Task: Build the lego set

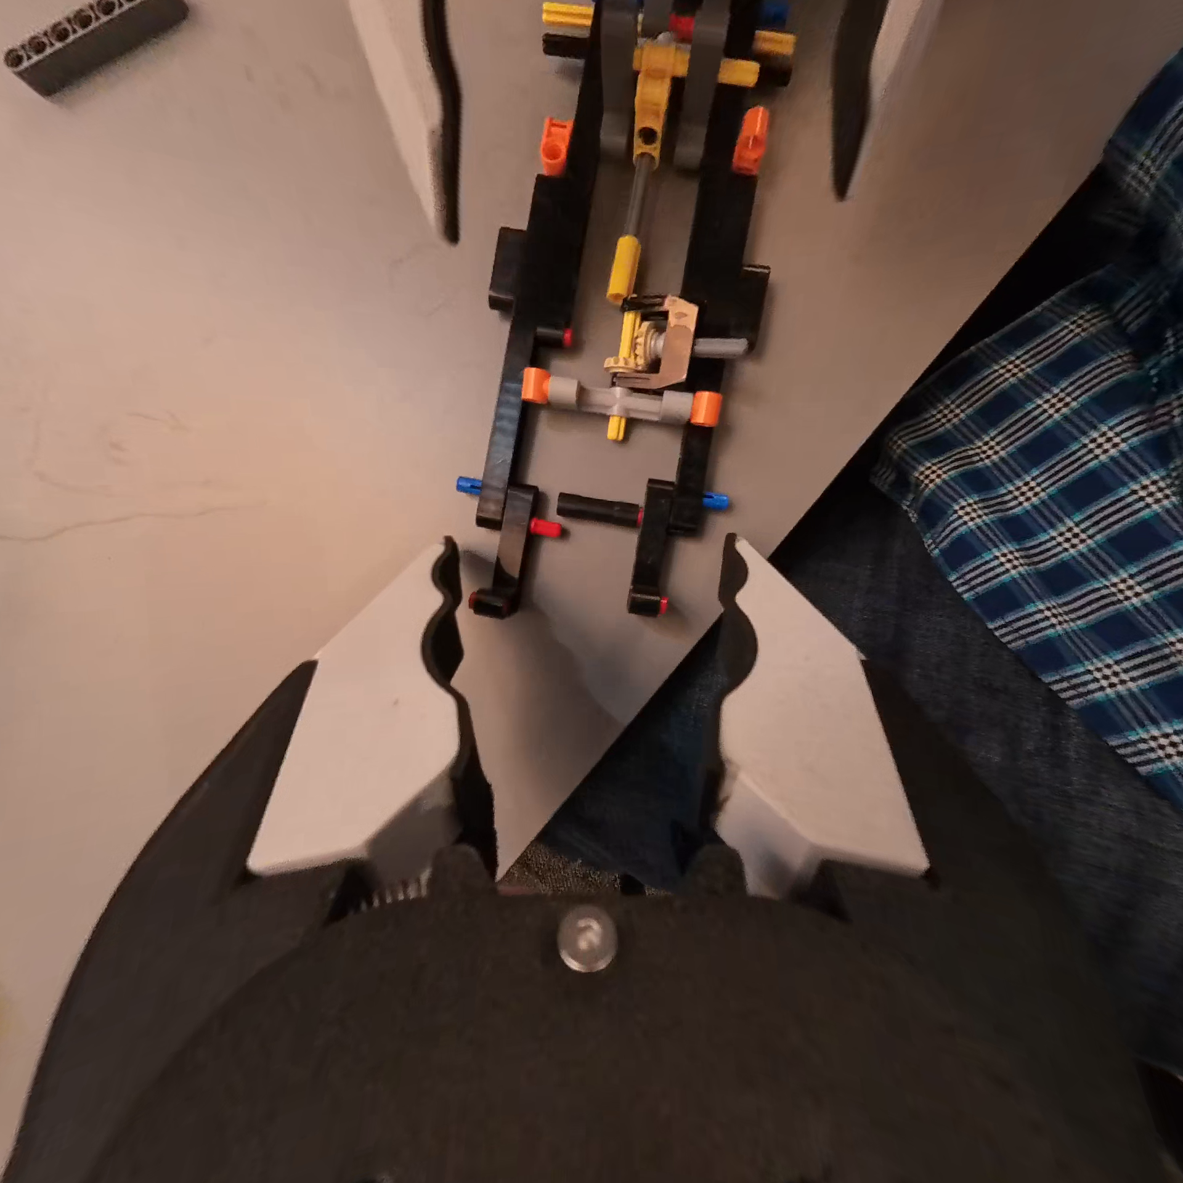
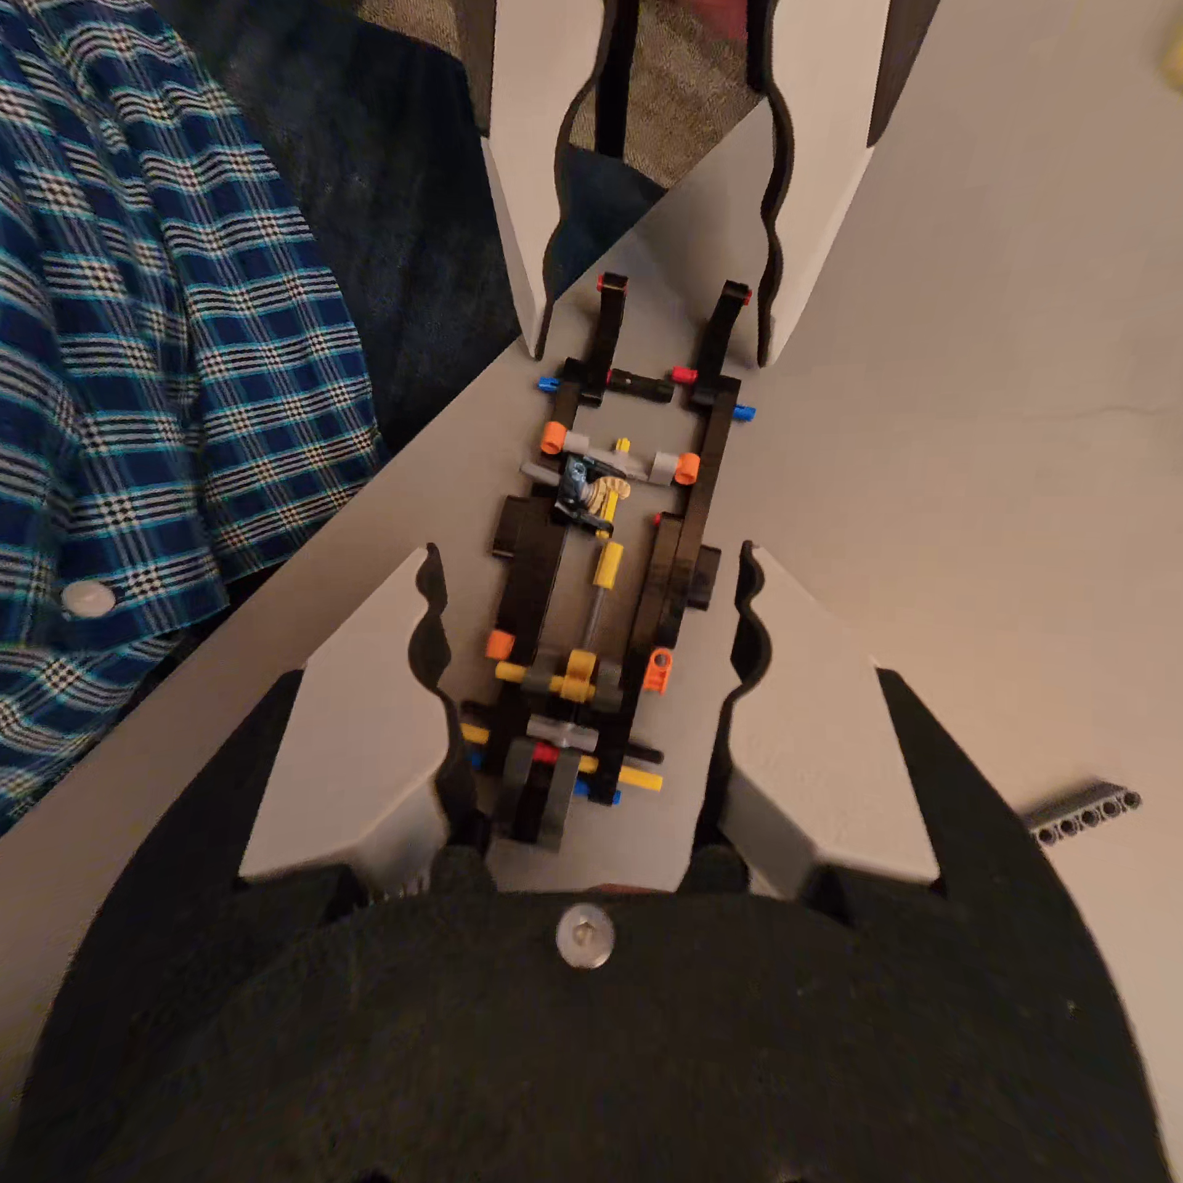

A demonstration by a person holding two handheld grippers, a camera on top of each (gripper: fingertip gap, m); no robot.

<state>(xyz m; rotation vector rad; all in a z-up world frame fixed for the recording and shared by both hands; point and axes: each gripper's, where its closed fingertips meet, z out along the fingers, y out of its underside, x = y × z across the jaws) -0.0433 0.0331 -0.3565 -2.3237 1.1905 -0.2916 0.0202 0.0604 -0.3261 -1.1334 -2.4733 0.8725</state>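
A long lego chassis (image 1: 550, 288) of black beams with yellow, orange, grey, red and blue parts lies flat on the pale table (image 1: 192, 384). It runs between my two grippers. My left gripper (image 1: 592, 550) is open, its fingertips just beside the two black arms at one end. My right gripper (image 2: 587, 550) is open and straddles the other end of the chassis (image 2: 531, 576), with a gap on each side. Each gripper shows in the other's view: the right gripper (image 1: 646, 214) and the left gripper (image 2: 646, 355). Neither holds anything.
A loose dark grey beam with holes (image 1: 96, 51) lies on the table apart from the chassis, also in the right wrist view (image 2: 1082, 813). The table edge (image 2: 320, 512) runs diagonally close to the chassis. A person in a blue plaid shirt (image 1: 1056, 512) sits past it. Spacing between my two grippers at the tips: around 9 cm.
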